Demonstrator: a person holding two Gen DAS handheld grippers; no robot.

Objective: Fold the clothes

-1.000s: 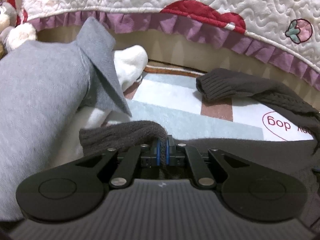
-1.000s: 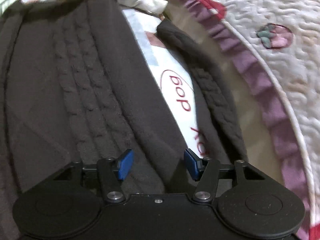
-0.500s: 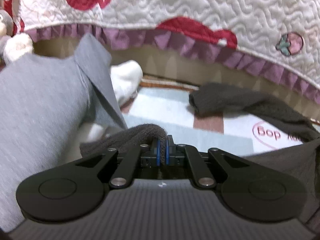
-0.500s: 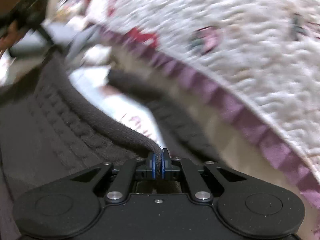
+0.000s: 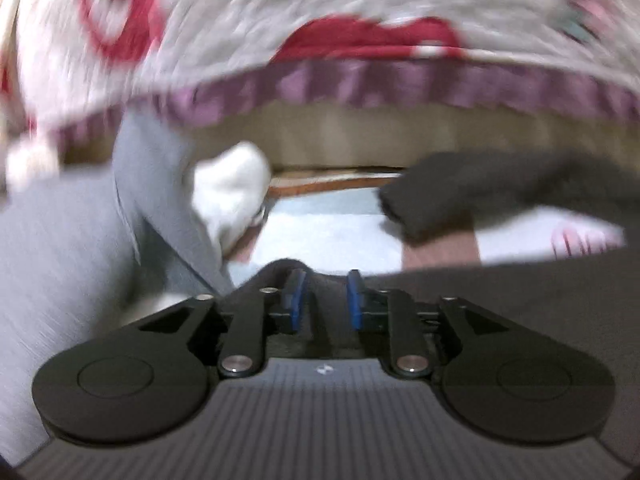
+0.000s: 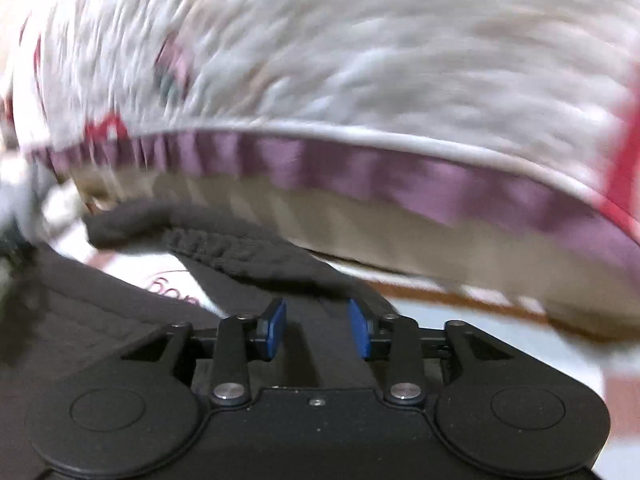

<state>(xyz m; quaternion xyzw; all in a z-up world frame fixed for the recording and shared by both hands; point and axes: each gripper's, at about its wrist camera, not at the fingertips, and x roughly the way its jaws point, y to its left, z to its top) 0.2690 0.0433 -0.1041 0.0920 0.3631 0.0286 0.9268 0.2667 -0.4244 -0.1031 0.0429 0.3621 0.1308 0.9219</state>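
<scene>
The dark knitted sweater lies spread on a pale striped mat on the floor beside a bed, whose quilted cover with its purple frill hangs just above the scene; both views are smeared by motion. The left hand-held gripper has its blue pads apart and its jaws are opening, with a fold of the sweater's edge lying loosely between them but no longer pinched, which reads as letting the cloth down where the fold is meant to rest. The right hand-held gripper is likewise opening, its pads standing clear on either side of dark knit, with the cable-patterned sleeve stretching away in front of it toward the bed. That sleeve lies flung out across the mat, so it probably has yet to be brought in over the body. A grey garment and something white and soft are heaped at the left, just beside the sweater, likely waiting their turn. Releasing both ends together should keep the folded edge straight rather than dragging one corner askew.
</scene>
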